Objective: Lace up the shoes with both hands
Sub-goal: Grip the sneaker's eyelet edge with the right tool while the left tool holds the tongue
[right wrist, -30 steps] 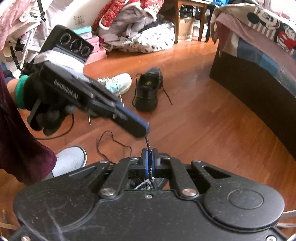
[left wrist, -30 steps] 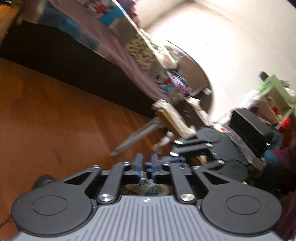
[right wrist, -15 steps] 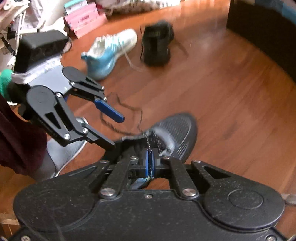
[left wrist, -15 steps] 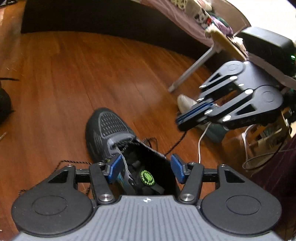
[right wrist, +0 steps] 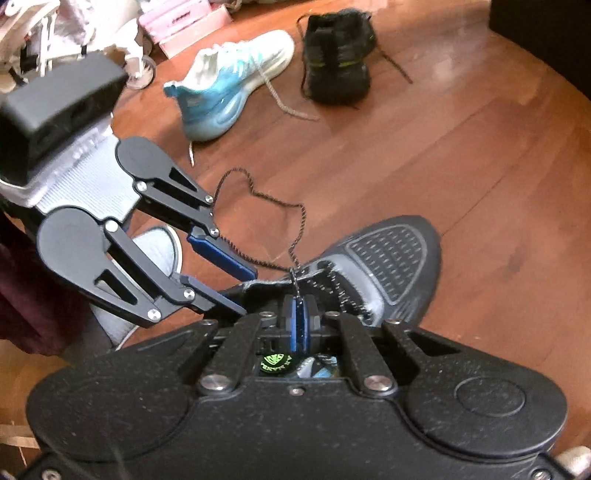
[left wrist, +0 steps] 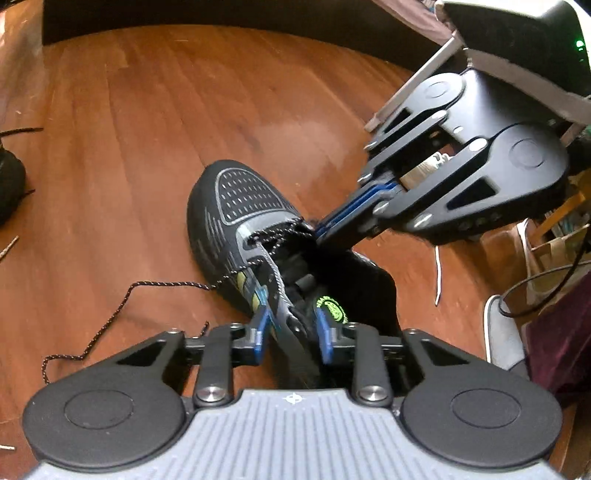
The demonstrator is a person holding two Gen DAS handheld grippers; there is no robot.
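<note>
A black mesh-toed shoe (left wrist: 243, 199) (right wrist: 391, 254) lies on the wood floor, toe pointing away. My left gripper (left wrist: 291, 328) (right wrist: 247, 291) straddles the shoe's left eyelet flap, one pad outside and one inside by the green tongue label. Its jaws are closing, with a little slack still showing. My right gripper (right wrist: 299, 314) (left wrist: 319, 232) is shut on the end of the black speckled lace (right wrist: 258, 194), its tip over the shoe's throat. Another stretch of lace (left wrist: 166, 284) trails left over the floor.
A white and blue sneaker (right wrist: 236, 81) and a second black shoe (right wrist: 336, 59) lie farther off. Pink boxes (right wrist: 192, 22) stand behind them. A dark bed base (left wrist: 221, 18) closes the far side. A person's grey-shod foot (left wrist: 502, 332) and a black cable (left wrist: 535, 288) are at the right.
Both grippers have come down from mid-air onto the black shoe. The left jaws spread wide, then narrowed around the eyelet flap. The right stayed shut on the lace.
</note>
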